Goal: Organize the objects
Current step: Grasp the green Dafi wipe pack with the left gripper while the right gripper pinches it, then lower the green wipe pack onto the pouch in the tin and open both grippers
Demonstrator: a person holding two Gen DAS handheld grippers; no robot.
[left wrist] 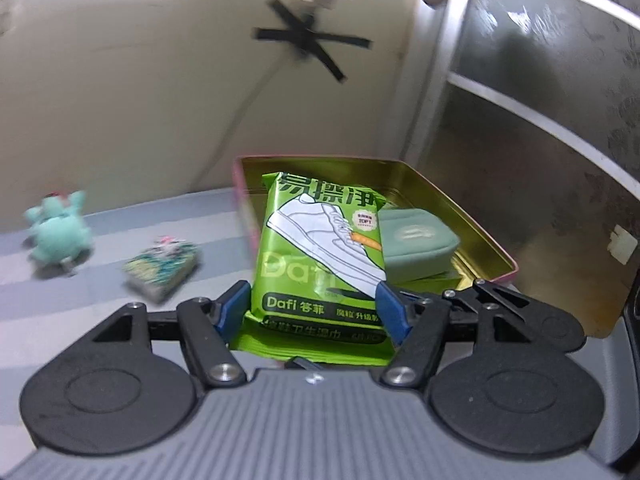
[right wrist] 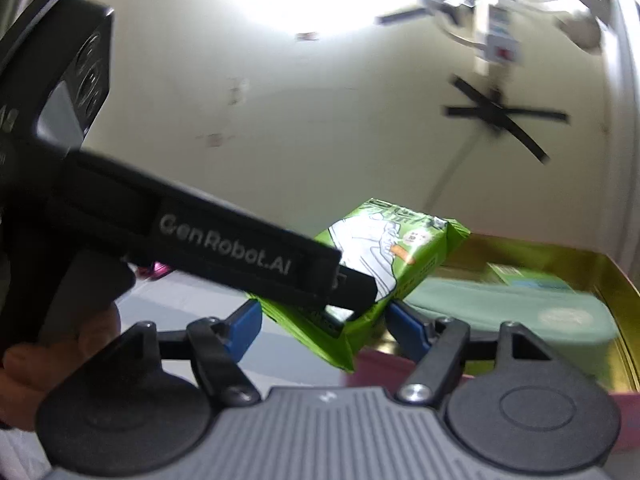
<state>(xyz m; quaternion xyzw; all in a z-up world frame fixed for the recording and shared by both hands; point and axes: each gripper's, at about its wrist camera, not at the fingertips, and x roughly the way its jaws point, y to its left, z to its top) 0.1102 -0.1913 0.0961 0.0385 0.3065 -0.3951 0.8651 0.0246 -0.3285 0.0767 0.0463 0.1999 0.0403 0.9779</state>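
Observation:
My left gripper [left wrist: 314, 306] is shut on a bright green pack of shoe wipes [left wrist: 320, 248] and holds it tilted up at the near edge of a pink tin with a gold inside [left wrist: 472, 220]. A pale green pouch [left wrist: 416, 246] lies in the tin. In the right wrist view the pack [right wrist: 380, 264] hangs over the tin's left rim, held by the left gripper's black body [right wrist: 224, 248]. My right gripper [right wrist: 324, 326] is open and empty just below the pack, over the tin's pink near rim [right wrist: 384, 364]. The pouch [right wrist: 508, 306] and a green box [right wrist: 528, 276] lie inside.
On the grey striped surface left of the tin lie a teal plush toy [left wrist: 58, 234] and a small patterned packet [left wrist: 162, 266]. A cream wall [left wrist: 160, 100] with black tape stands behind. A frosted cabinet door [left wrist: 540, 120] stands to the right.

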